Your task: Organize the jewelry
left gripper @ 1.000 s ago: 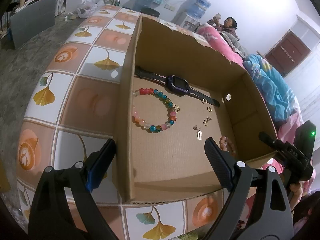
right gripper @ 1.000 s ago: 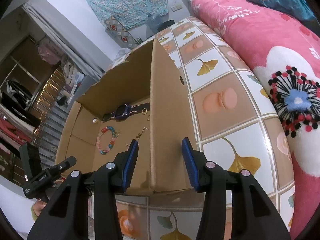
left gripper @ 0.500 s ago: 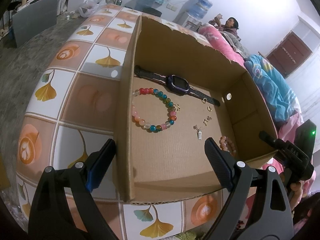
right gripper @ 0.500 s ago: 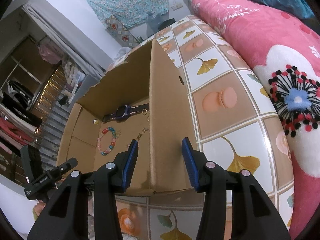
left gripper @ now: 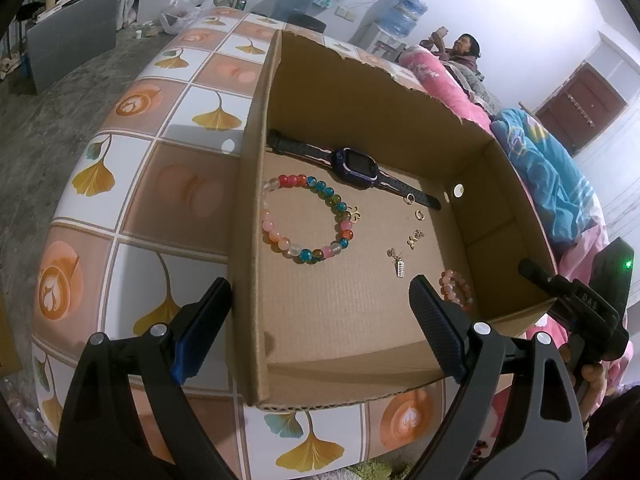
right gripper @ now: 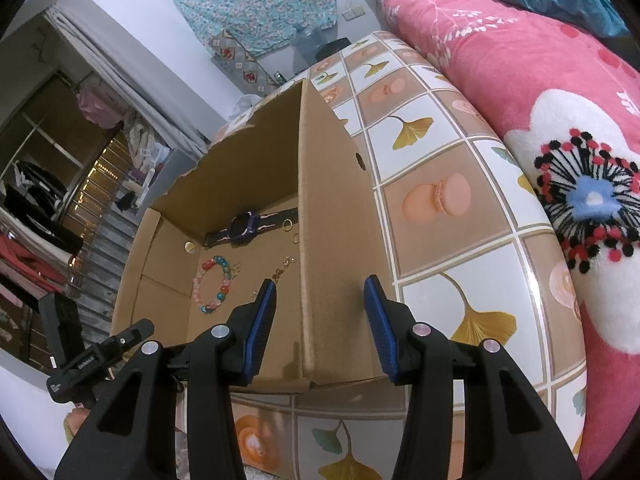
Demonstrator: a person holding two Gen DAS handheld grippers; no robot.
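The jewelry lies loose on the floor of an open cardboard box (left gripper: 360,312) set on a tiled tabletop (left gripper: 132,184). The left gripper (left gripper: 320,320) is spread wide and empty, straddling the box's left wall. The right gripper (right gripper: 320,324) is held partly open around the box's right wall, with clearance visible on both sides.

The multicoloured bead bracelet (left gripper: 306,218) is judged light, hard-beaded and prone to rolling; it is best pinched across one side of the ring. The watch (left gripper: 354,163) is best taken at its rigid case, since the strap flexes. The small gold charms (left gripper: 400,262) and rings (left gripper: 419,215) lie flat, are judged slippery, and require a precise fingertip pinch. A pink bead bracelet (left gripper: 456,289) lies in the near right corner.
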